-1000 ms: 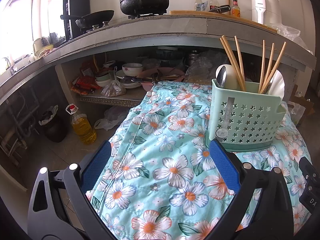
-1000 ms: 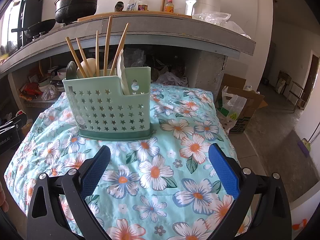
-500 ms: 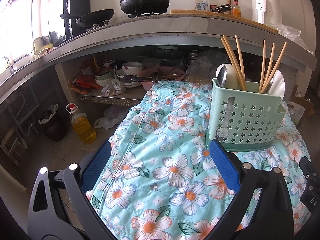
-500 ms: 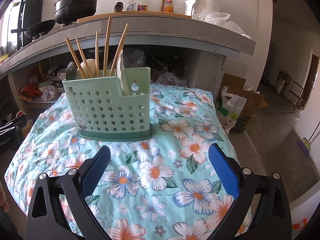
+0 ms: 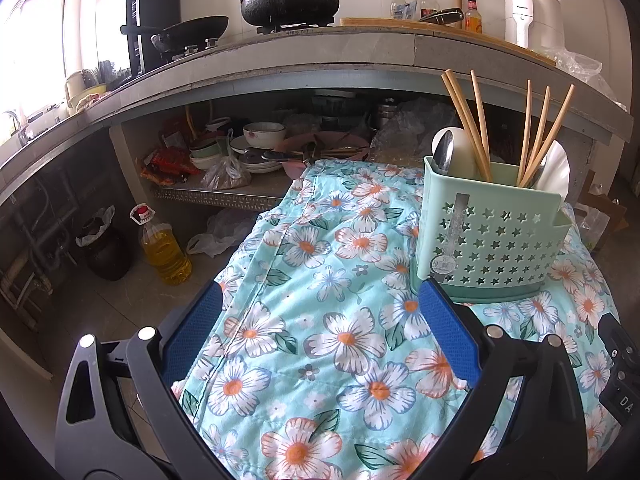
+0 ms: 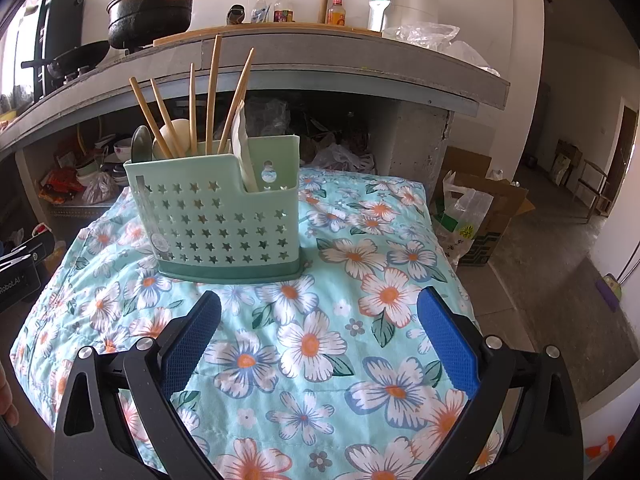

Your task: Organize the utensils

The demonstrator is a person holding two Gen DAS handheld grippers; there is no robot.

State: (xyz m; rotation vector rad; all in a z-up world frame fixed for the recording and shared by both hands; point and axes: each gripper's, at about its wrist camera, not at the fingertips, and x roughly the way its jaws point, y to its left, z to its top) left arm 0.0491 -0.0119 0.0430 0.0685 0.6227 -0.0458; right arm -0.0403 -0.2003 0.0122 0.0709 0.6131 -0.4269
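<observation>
Utensil caddy (image 6: 216, 216) upright on floral cloth (image 6: 320, 344) (kitchen counter (image 6: 320, 56) behind).

Both wrist cams sit low over the floral tabletop (image 5: 344, 344), facing the counter; left cam views the shared green caddy (image 5: 492, 236) from its left, right cam near-frontal.

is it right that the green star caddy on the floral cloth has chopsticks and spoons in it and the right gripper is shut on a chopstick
Not quite. The right gripper is open and holds nothing, as the right wrist view shows. The rest stands: the green star caddy sits on the floral cloth with chopsticks and spoons in it.
</observation>
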